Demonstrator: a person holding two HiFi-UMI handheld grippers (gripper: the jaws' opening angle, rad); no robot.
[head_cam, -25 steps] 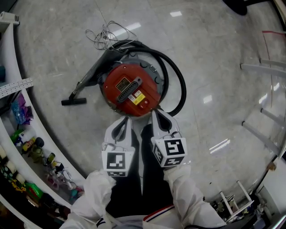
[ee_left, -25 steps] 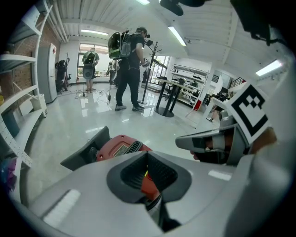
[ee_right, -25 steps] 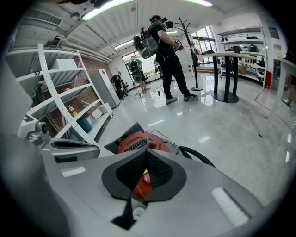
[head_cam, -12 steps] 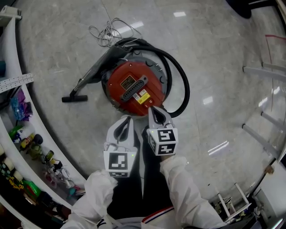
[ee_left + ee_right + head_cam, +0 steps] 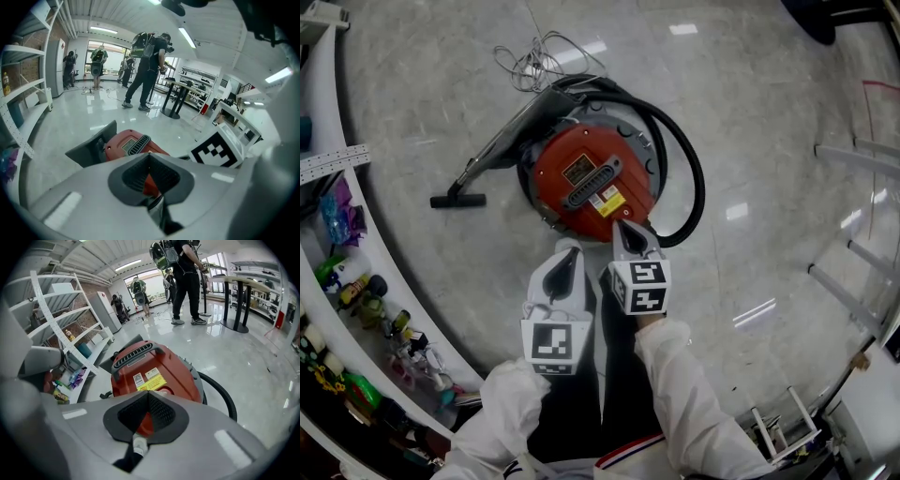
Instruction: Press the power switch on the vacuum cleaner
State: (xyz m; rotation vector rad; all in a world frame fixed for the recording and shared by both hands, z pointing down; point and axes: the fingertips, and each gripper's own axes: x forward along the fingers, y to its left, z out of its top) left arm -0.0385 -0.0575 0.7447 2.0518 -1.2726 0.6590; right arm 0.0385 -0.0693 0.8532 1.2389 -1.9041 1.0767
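Vacuum cleaner (image 5: 592, 183), red-lidded, on pale floor (image 5: 750, 112) directly ahead of both grippers, ringed on its far and right sides by black hose (image 5: 692, 178).

Change over the last second: right gripper (image 5: 625, 225), level with left gripper (image 5: 566, 246) before, now well ahead of it, tips over near rim of red lid. Left gripper hanging back, short of lid and apart from it.

Both pairs of jaws pressed together on nothing, tips meeting in a point, plain in each gripper view. Red of lid visible only through hollow between pads.

In right gripper view, yellow label (image 5: 151, 384) just beyond tips and grey handle (image 5: 136, 355) farther ahead. Right at tip line, slightly to its right, a small rounded reddish bump, probably power switch (image 5: 162, 391), though mostly covered and not certain. In head view, same spot hidden under right gripper's nose. Cannot tell whether tips touch lid yet or hover just above.

Reads as approach nearly complete, press itself not yet shown. Closed tips as a blunt poker, well suited to a button. Likely calls for a short downward push, nudged slightly right onto bump. Risk of sliding off onto label or curved lid.

Wand and floor nozzle (image 5: 457, 200) well off to left gripper's left, tangled cord (image 5: 539, 58) beyond vacuum, both clear of the reach.
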